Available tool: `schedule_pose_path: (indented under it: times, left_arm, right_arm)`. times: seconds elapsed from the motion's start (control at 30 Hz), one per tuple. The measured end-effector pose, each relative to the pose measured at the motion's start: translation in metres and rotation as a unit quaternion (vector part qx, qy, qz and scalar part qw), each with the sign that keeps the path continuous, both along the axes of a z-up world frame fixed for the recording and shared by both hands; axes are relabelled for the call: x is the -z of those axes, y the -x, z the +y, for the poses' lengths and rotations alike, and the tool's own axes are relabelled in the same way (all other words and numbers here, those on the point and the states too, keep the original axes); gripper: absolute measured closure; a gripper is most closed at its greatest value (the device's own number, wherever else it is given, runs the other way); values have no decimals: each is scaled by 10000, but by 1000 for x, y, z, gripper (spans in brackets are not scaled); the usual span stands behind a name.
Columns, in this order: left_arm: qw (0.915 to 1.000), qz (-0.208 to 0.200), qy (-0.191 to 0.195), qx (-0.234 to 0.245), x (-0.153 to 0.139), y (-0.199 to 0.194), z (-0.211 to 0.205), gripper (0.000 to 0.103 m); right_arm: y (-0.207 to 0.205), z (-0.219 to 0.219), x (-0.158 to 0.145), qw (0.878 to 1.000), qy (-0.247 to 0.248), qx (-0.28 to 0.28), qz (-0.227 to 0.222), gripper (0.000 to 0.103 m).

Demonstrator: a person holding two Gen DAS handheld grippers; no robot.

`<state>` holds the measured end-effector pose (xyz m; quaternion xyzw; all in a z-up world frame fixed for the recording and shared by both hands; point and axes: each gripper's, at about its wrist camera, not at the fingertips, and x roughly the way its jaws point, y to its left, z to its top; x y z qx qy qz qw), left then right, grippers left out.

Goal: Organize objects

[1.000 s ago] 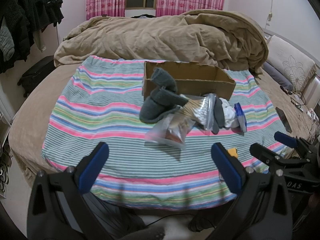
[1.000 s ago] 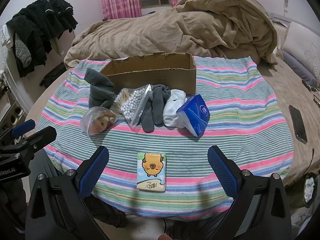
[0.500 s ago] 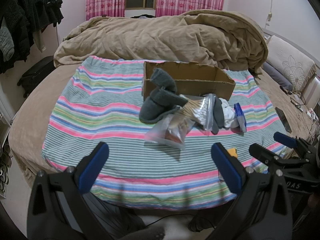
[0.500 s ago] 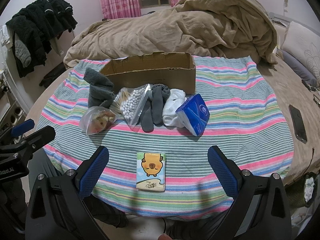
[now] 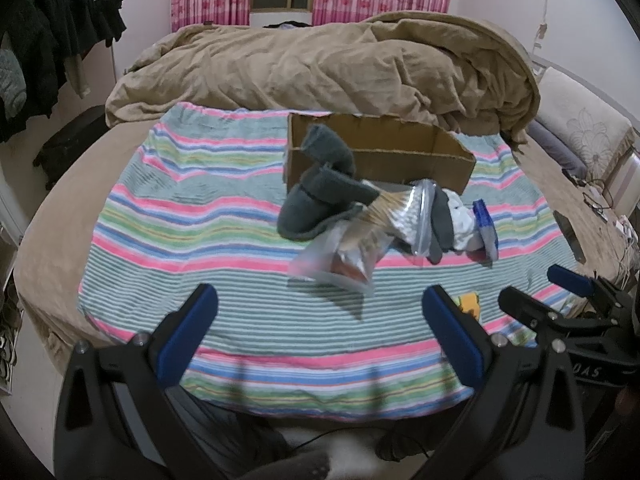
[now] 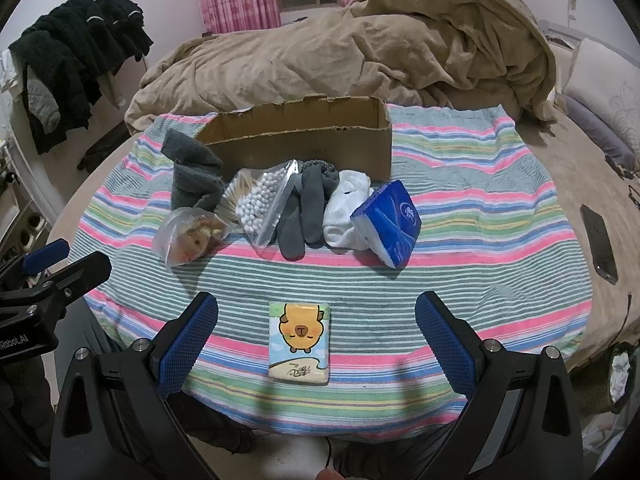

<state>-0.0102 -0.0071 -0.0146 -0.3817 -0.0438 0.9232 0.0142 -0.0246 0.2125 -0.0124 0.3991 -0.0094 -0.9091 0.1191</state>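
Cartoon-printed tissue pack [image 6: 300, 344] lies lengthwise toward cardboard box [image 6: 298, 136], between spread right tongs [image 6: 316, 340].

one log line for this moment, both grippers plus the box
left gripper: open, empty | right gripper: open, lined up on tissue pack | cardboard box: nothing visible inside

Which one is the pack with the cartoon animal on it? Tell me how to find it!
Find the striped cloth spread on the bed, with a cardboard box at its far side. The other items lie in a row before the box; the tissue pack lies alone at the near edge, between the open fingers of the right hand-held gripper. It is the only flat item with an orange cartoon animal on it.
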Motion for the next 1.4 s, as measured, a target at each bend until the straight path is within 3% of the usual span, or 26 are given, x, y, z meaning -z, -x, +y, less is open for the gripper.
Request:
schedule_pose_path:
  times: [0.33,0.83,1.0,1.13,1.23,1.3,1.4]
  left_arm:
    - [9996,-265,-27,61,21,17,0,1]
    - [9971,-451,300,528,48,76,12,1]
    - [9942,-841,229,630,67,96,10,2]
    - [9936,-948,114,607,76,100,3,17]
    - [9945,-858,72,603,74,98,2,28]
    - [9949,-777,141,621,70,97,3,28]
    - [9952,-661,230,691,66,95,6,31]
  right_arm:
    - [13,0,28,9992,-18,-52,-391,4]
    - [34,-11,70,9956,-137,-290,-876,12]
    - [38,-16,77,9945,-200,-365,-959,23]
    - [38,-17,80,9940,-174,-424,-992,27]
    - [38,-16,79,9940,-144,-450,-989,40]
    - [36,-15,78,9942,-125,-464,-961,49]
    - [33,-15,77,9944,-126,-484,-931,50]
